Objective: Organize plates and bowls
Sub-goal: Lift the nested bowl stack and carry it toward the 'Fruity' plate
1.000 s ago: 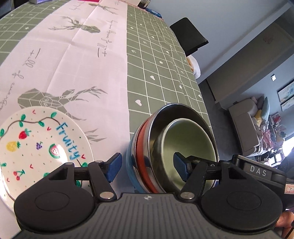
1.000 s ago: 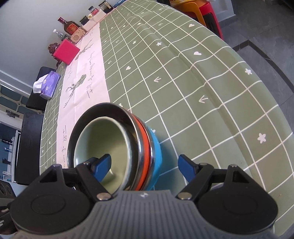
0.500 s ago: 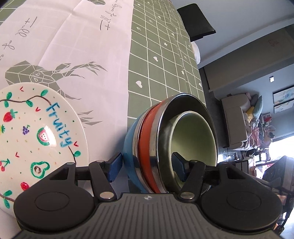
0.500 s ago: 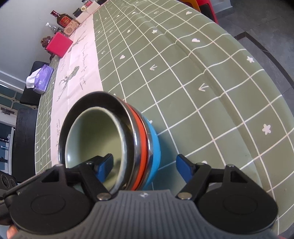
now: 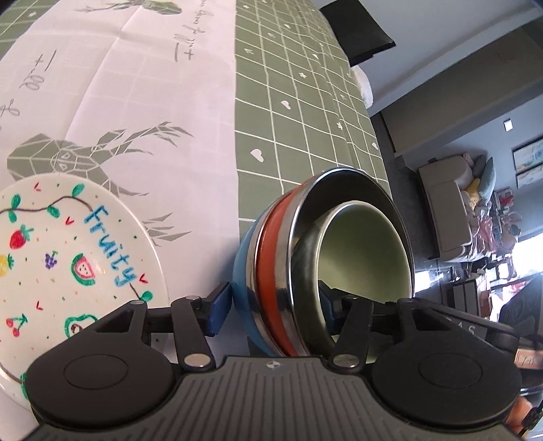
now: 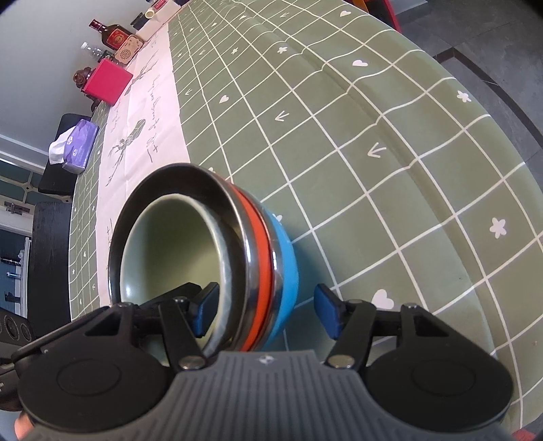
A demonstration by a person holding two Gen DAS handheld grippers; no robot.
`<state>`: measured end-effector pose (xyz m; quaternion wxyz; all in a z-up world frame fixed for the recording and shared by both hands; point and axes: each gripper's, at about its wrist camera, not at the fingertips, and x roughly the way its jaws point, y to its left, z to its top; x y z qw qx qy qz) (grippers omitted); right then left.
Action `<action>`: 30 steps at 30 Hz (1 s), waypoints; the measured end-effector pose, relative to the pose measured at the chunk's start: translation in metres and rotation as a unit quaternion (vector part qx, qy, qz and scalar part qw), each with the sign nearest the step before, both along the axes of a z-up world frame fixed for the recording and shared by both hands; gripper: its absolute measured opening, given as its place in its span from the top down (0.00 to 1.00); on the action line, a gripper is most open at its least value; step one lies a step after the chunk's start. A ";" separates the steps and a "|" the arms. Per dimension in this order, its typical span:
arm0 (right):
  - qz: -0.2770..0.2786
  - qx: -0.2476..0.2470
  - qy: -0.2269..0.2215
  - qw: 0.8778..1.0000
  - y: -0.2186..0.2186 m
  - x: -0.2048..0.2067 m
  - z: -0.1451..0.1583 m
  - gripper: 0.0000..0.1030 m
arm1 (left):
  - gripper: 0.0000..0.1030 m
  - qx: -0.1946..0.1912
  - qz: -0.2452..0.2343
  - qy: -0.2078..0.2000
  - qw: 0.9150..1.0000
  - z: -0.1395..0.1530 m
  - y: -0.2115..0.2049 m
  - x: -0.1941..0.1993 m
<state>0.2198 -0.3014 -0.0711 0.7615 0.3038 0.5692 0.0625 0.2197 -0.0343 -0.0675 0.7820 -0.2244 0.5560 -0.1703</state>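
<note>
A stack of nested bowls (image 5: 305,271), blue outside, then orange, steel and a pale green one innermost, sits between both grippers. My left gripper (image 5: 271,305) straddles the stack's rim, one blue finger (image 5: 219,305) outside the blue bowl, the other inside the green bowl; the jaws stand apart around the wall. My right gripper (image 6: 268,310) straddles the opposite rim of the stack (image 6: 210,261) the same way. The stack appears tilted or lifted off the green checked tablecloth (image 6: 373,152). A white "Fruity" plate (image 5: 68,264) lies to the left.
A white runner with deer prints (image 5: 135,101) runs down the table. At the far end stand a red box (image 6: 107,81), bottles (image 6: 108,32) and a purple tissue pack (image 6: 76,146). The table edge (image 5: 376,146) drops off to the right, by a black chair (image 5: 356,30).
Both grippers have risen with the bowl stack between them; the stack now looks more tilted and nearer the cameras. The plate has shifted in the left view.
</note>
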 end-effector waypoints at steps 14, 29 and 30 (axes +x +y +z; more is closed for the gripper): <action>-0.003 0.002 0.001 1.000 -0.004 0.001 -0.001 0.40 | 0.39 -0.030 -0.066 0.054 0.996 -0.011 0.002 0.021; 0.024 0.023 0.010 0.999 -0.002 0.008 -0.003 0.49 | 0.42 -0.009 -0.147 0.086 0.985 -0.006 0.000 0.040; 0.024 0.023 0.010 0.999 -0.002 0.008 -0.003 0.48 | 0.42 -0.002 -0.148 0.082 0.986 -0.003 -0.001 0.040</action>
